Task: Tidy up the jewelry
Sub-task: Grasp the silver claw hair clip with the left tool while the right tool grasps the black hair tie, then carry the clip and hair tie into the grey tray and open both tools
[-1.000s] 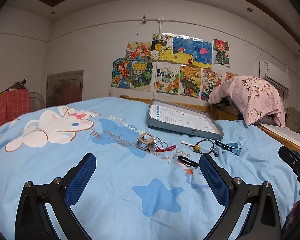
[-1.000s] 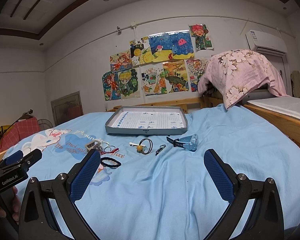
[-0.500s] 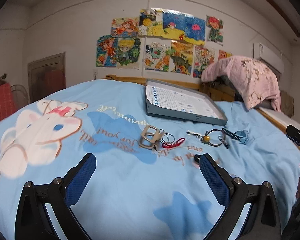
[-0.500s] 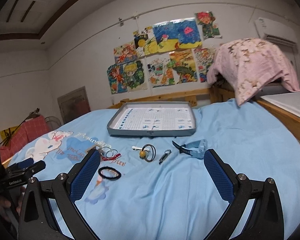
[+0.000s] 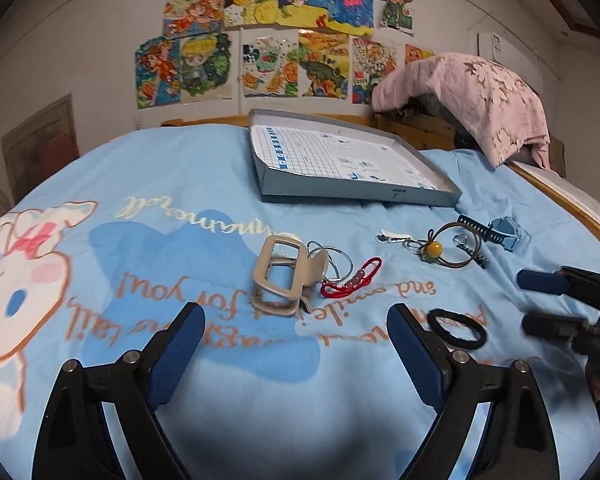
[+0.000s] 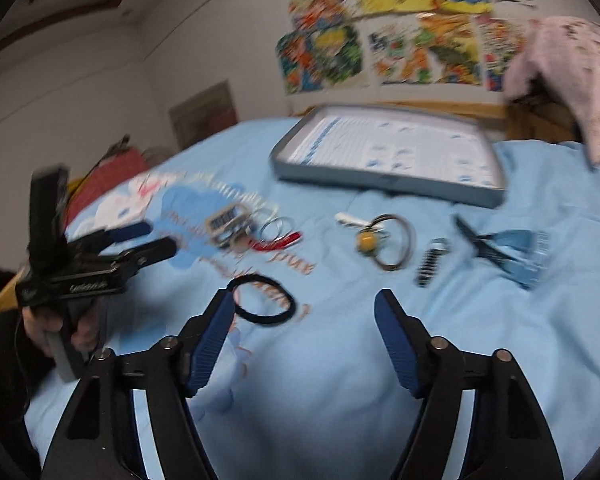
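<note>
**Both grippers over the bedspread, jaws narrowing on nothing**

Nearest you, your left gripper (image 5: 294, 338) hangs above the blue bedspread (image 5: 228, 408) with its blue pads spread wide and closing; only printed fabric lies between them. Your right gripper (image 6: 304, 320) is also closing, its jaws narrower but still apart, with bare bedspread between the pads. Its left pad sits just in front of the black hair tie (image 6: 264, 295), which lies flat at that pad's tip and outside the gap.

Just beyond the left gripper's tips lies the beige hair claw (image 5: 284, 274), resting against the thin silver rings (image 5: 334, 258), with the red beaded bracelet (image 5: 352, 280) touching them on the right. In the left wrist view the black hair tie lies to the right of the right pad.

Farther back and to the right lie the brown loop with a yellow bead (image 5: 452, 250), a small white clip (image 5: 392, 236) beside it, a small black spring-like piece (image 6: 430, 266), and the blue watch (image 5: 500, 232).

Behind all of these sits the shallow grey tray (image 5: 356, 194) with a gridded lining, nothing visible inside it.

At the far end, a pink cloth (image 5: 472, 100) drapes over something by the wooden bed frame, and colourful drawings (image 5: 284, 40) cover the wall.
</note>
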The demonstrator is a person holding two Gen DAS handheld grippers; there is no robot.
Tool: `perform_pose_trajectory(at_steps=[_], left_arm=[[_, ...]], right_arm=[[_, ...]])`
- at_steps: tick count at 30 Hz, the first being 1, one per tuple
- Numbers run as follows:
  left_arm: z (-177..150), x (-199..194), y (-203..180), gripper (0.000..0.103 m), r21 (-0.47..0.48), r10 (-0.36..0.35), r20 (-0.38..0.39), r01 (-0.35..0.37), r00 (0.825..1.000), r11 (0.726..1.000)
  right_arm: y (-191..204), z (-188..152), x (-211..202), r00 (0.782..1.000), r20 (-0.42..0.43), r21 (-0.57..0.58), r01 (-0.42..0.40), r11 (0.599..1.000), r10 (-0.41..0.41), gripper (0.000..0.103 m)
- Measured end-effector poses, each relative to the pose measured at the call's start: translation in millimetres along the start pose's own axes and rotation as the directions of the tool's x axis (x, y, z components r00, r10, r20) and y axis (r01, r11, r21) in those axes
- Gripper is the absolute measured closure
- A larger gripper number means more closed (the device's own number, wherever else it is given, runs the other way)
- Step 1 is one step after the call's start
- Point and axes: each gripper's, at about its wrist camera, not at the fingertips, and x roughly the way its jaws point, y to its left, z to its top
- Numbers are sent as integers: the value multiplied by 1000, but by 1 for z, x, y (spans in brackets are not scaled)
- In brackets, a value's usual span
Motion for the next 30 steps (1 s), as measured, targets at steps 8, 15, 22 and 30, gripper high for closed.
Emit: perform_pose_trajectory(at_steps=[8, 15, 22, 30], left_arm=[[2, 54, 16, 33, -7, -2, -76, 1, 997, 1000], [3, 71, 12, 42, 39, -7, -51, 9, 999, 999], [-1, 75, 7, 56, 54, -10, -21, 12, 1000, 998], [-10, 55, 8, 56, 26, -31, 48, 30, 998, 999]], right_arm=[[15, -8, 57, 987, -144, -54, -84, 995, 75, 49], [19, -11, 85, 981, -177, -52, -89, 995, 78, 68], [21, -6, 104, 982, -180, -65, -74, 995, 61, 84], [19, -9, 107, 983, -165, -54, -90, 994, 80, 92]])
